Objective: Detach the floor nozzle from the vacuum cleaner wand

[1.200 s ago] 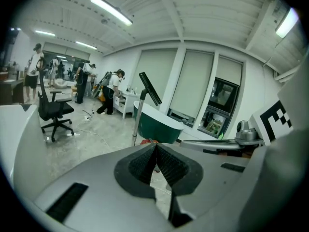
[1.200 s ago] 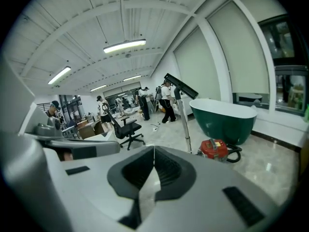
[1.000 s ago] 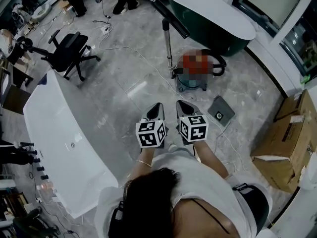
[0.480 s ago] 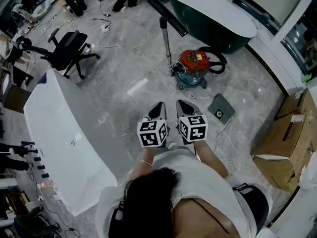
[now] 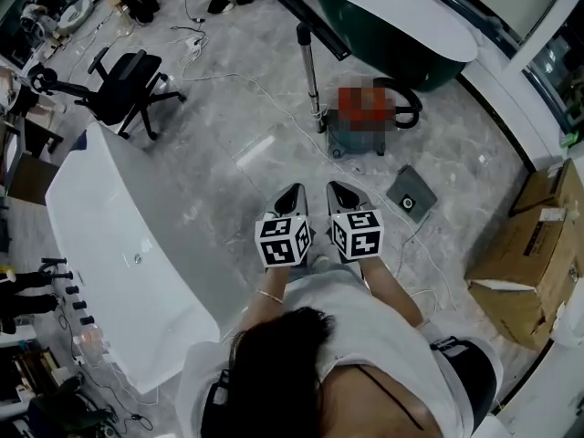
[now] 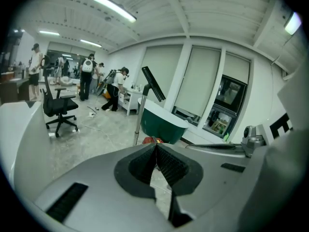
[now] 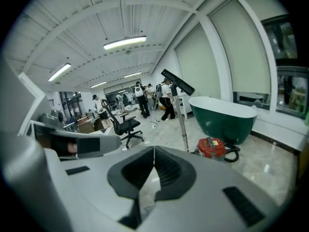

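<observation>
As one second before, the left gripper [image 5: 294, 192] and the right gripper [image 5: 336, 190] stay clenched and empty, side by side. The floor nozzle [image 5: 310, 9] still sits on top of the upright wand [image 5: 310, 71], well apart from them.

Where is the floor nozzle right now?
In the head view the floor nozzle sits atop the upright wand, upper centre, just left of the vacuum canister and in front of the dark green bathtub.
</observation>
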Demonstrator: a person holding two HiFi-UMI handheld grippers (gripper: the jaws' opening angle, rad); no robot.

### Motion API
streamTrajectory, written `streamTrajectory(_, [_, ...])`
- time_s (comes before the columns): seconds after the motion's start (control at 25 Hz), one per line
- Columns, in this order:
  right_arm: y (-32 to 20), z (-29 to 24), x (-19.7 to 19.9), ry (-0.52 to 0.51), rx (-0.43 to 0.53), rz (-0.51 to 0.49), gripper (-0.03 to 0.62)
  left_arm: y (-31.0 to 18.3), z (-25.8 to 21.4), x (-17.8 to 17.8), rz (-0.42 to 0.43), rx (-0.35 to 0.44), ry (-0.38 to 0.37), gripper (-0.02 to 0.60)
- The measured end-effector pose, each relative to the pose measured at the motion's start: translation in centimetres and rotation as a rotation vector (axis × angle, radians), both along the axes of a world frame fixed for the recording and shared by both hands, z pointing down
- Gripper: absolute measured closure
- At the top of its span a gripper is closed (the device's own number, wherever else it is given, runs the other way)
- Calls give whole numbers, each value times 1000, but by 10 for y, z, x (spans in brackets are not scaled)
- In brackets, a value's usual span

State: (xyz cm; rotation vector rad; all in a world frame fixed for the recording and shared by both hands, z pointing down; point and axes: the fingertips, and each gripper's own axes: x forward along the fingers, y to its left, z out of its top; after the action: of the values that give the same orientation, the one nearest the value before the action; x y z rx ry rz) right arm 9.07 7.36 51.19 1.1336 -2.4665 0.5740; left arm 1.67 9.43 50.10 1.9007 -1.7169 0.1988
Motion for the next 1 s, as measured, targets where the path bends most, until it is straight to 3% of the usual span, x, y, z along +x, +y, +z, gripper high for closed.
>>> streamTrajectory(0.44, [-40, 5, 6, 28, -11, 46, 579, -44, 6, 1, 47, 9, 21, 577])
streamTrajectory(1.0, [-121, 4, -25, 32, -4, 62, 579, -132, 6, -30, 84, 18, 16, 577])
